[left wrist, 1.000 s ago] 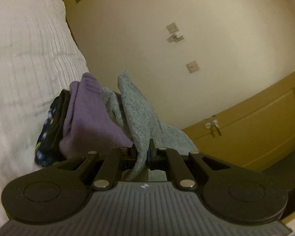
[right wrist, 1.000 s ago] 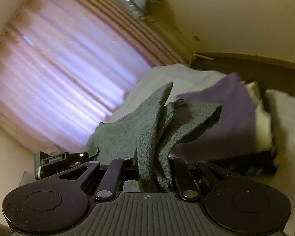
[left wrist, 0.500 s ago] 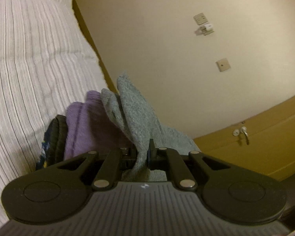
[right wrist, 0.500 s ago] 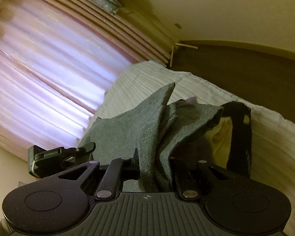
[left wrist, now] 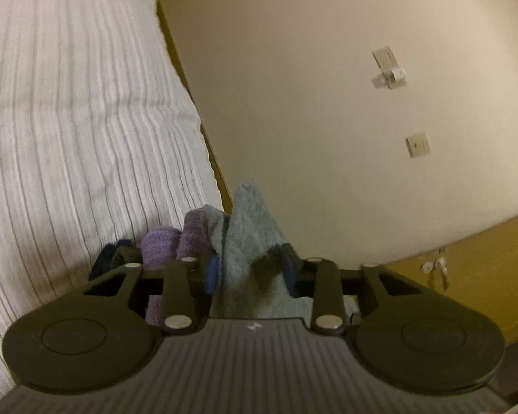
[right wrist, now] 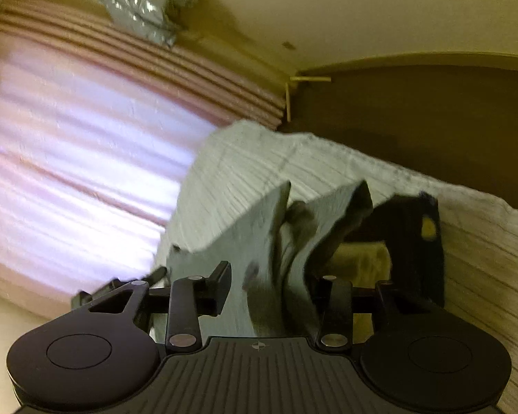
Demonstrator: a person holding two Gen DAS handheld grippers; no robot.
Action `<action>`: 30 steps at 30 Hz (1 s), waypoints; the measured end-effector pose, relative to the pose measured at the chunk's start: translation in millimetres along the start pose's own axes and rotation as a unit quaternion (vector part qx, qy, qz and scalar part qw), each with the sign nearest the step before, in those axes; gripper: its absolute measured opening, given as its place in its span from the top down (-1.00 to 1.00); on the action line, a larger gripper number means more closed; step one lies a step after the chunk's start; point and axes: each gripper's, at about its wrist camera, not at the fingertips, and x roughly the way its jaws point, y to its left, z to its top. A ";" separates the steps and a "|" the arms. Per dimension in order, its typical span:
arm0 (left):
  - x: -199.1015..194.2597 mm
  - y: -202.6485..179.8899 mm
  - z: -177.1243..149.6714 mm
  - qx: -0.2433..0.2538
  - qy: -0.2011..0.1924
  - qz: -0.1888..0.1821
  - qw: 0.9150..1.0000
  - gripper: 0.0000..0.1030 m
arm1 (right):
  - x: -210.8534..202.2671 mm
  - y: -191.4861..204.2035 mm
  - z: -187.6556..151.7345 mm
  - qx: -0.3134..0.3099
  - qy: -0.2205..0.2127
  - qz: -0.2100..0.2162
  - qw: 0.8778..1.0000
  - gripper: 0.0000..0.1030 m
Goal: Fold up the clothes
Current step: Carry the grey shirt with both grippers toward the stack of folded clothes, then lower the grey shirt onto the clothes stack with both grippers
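The left tool [left wrist: 250, 272] stands with its jaws spread apart, and the grey knit garment [left wrist: 248, 234] rises between them in a peaked fold, loose from the blue pads [left wrist: 211, 273] on either side. The right tool [right wrist: 269, 293] is likewise released: its jaws are wide, and the same grey garment [right wrist: 259, 241] stands bunched in the gap, its cloth brushing only the right finger as far as the blurred view shows.

The grey garment is a soft, flecked knit, folded into thick layers with two pointed corners sticking up. Just left of it in the left wrist view lies a purple knit piece [left wrist: 165, 245], rolled at its edge, and beyond that a dark garment [left wrist: 112, 255]. In the right wrist view a dark piece with a yellow spot [right wrist: 416, 238] sits just right of the grey garment. All of these rest on the bed [left wrist: 69, 138], whose white cover is ribbed with fine stripes.

Beyond the grey garment in the left wrist view the bed edge meets a plain cream wall [left wrist: 310, 103] with two small wall plates [left wrist: 417, 145], and a wooden door [left wrist: 483, 276] lies to the right. In the right wrist view pink curtains [right wrist: 69, 172] glow left of the garment, with a dark wooden headboard [right wrist: 431, 120] above the bed. The stretch of bed past the garment is bare.
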 end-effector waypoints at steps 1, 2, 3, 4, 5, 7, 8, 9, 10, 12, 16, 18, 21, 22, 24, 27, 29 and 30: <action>0.2 -2.0 -0.1 0.012 -0.004 -0.003 1.000 0.76 | 0.4 0.6 1.6 -0.004 -0.007 -0.004 1.000 0.17; -0.3 -4.1 -0.6 0.024 -0.010 -0.007 1.000 0.80 | 0.6 1.9 2.6 -0.009 -0.015 -0.008 1.000 0.17; -4.4 -6.7 -3.2 0.041 -0.023 -0.015 0.999 0.83 | -0.8 5.0 2.0 -0.023 -0.024 -0.008 0.999 0.18; -8.6 -9.4 -5.7 0.057 -0.036 -0.024 0.997 0.84 | -3.1 9.0 0.4 -0.041 -0.036 -0.006 0.999 0.18; -11.5 -11.6 -8.2 0.073 -0.047 -0.027 0.996 0.84 | -6.1 13.9 -2.5 -0.063 -0.047 -0.009 0.997 0.18; -5.7 -11.3 -12.3 0.100 -0.044 0.014 0.994 0.80 | -12.0 24.6 -9.0 -0.103 -0.068 -0.029 0.992 0.17; -2.9 -10.9 -14.0 0.110 -0.044 0.034 0.992 0.76 | -14.0 29.9 -11.8 -0.114 -0.076 -0.046 0.990 0.17; -1.3 -9.7 -14.2 0.105 -0.051 0.054 0.992 0.61 | -16.1 35.2 -14.6 -0.124 -0.085 -0.062 0.987 0.17; -0.6 -9.2 -14.2 0.101 -0.061 0.074 0.990 0.56 | -18.1 40.5 -17.4 -0.135 -0.093 -0.079 0.983 0.17; -9.5 -16.3 -11.9 0.093 -0.095 0.107 0.985 0.48 | -22.2 51.1 -22.9 -0.157 -0.109 -0.112 0.975 0.17; -36.8 -49.3 -10.8 0.127 -0.152 0.164 0.966 0.67 | -30.3 72.3 -34.1 -0.198 -0.140 -0.178 0.954 0.17; -29.3 -75.8 -20.7 0.179 -0.122 0.159 0.963 0.84 | -34.4 82.9 -39.6 -0.219 -0.155 -0.210 0.940 0.17; -16.1 -114.8 -35.9 0.258 -0.078 0.152 0.951 0.84 | -31.0 94.9 -50.1 -0.246 -0.167 -0.252 0.921 0.17; -1.8 -122.8 -43.4 0.288 -0.062 0.162 0.942 0.85 | -18.8 94.2 -56.2 -0.252 -0.158 -0.259 0.919 0.17; 21.1 -122.9 -54.0 0.314 -0.057 0.183 0.930 0.84 | 5.6 92.9 -68.3 -0.265 -0.140 -0.273 0.914 0.17; 48.5 -99.9 -58.9 0.298 -0.066 0.203 0.930 0.83 | 42.3 91.0 -86.4 -0.283 -0.112 -0.293 0.906 0.17; 56.5 -83.3 -61.4 0.286 -0.076 0.201 0.934 0.85 | 55.3 75.6 -94.1 -0.277 -0.116 -0.303 0.904 0.17; 58.5 -77.1 -61.0 0.278 -0.076 0.198 0.937 0.86 | 58.2 67.7 -95.7 -0.269 -0.119 -0.305 0.906 0.17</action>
